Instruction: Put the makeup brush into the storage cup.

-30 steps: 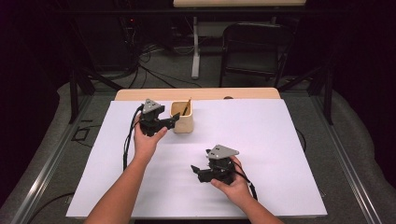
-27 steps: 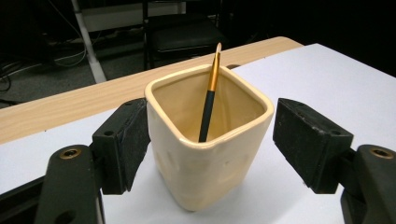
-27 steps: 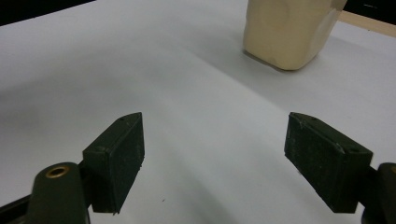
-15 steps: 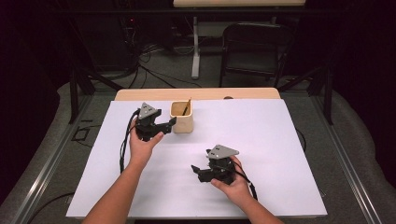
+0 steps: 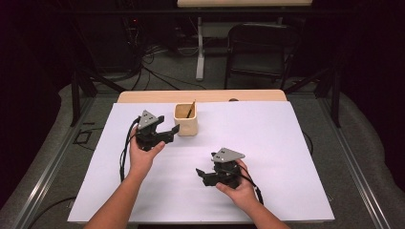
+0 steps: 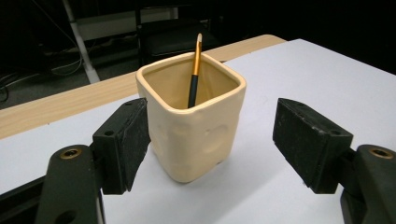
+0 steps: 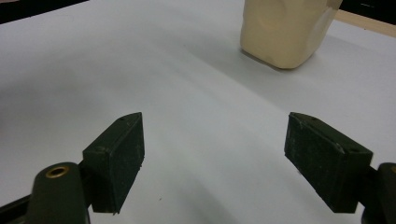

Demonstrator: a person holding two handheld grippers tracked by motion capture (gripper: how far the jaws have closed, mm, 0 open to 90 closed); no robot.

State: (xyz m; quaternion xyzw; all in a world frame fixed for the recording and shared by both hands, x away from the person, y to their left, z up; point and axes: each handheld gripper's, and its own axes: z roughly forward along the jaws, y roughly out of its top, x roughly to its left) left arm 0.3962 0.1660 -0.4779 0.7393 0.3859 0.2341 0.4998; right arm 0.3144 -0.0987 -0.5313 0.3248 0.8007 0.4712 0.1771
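While the left gripper [image 5: 168, 132] is held with its jaws spread wide, the cream square ceramic cup [image 6: 191, 122] is seen standing upright between them, closer to the jaw at the left of the left gripper view than to the other; contact with that jaw cannot be confirmed. A slim black-and-gold brush [image 6: 194, 70] is leaned inside the cup, tip up.

Risk noted: if the jaws are closed from this offset, the nearer pad would likely meet the cup first and push it sideways across the white paper-covered bench [image 5: 286, 143], and the cup could be tipped or rotated. The glazed walls are judged slippery, so a light grip could let it slide out. The brush could be rattled or thrown out by a jolt.

Pose: the left hand [image 5: 143, 152] is extended forward, gripper level and low, pointed at the cup. The right gripper [image 5: 203, 174] is held nearer the person, jaws apart and empty, the cup well ahead of them.
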